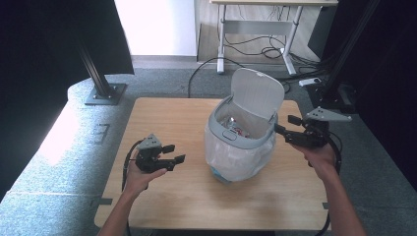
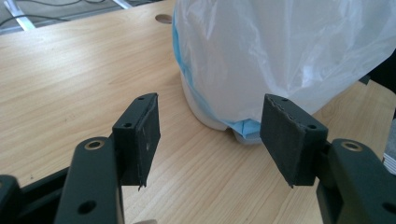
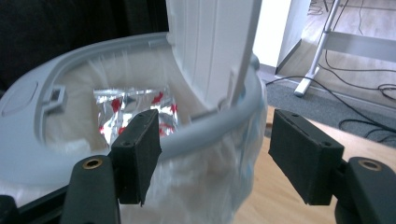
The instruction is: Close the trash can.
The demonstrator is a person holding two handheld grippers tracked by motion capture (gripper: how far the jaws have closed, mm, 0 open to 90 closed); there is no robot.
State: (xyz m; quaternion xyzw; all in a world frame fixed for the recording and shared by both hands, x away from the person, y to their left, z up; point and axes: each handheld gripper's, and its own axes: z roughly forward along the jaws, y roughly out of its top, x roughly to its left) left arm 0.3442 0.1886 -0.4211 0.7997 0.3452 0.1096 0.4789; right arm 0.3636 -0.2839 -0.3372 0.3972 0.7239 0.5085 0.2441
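The person's forearms are reaching in from the near edge of the counter (image 1: 162, 196), each hand carrying a pair of tongs. The left tongs (image 1: 173, 153) are hovering low over the wood, left of the bin, jaws standing open with nothing between them. The right tongs (image 1: 287, 127) are hanging at rim height just right of the bin, jaws likewise apart and empty.

The small lidded trash bin (image 1: 241, 142) is standing upright near the middle of the counter, slightly right of centre. Its grey rim ring (image 3: 201, 133) is clamping a thin, translucent white bag liner (image 2: 285, 56) that is billowing loosely down the outside of the body, with a strip of blue showing near the white base. The flip lid (image 1: 258, 92) is standing up, hinged at the far side. Inside, a crinkled silver foil wrapper with red marks (image 3: 133, 109) is lying on the liner.

Judging by its size and contents, the bin is likely light and easy to tip or slide on the smooth wood. The liner looks soft, slippery and prone to tearing, so it makes a poor grip. The stiff plastic rim ring or the lid edge probably offers the surest hold, with the other tongs steadying the body.
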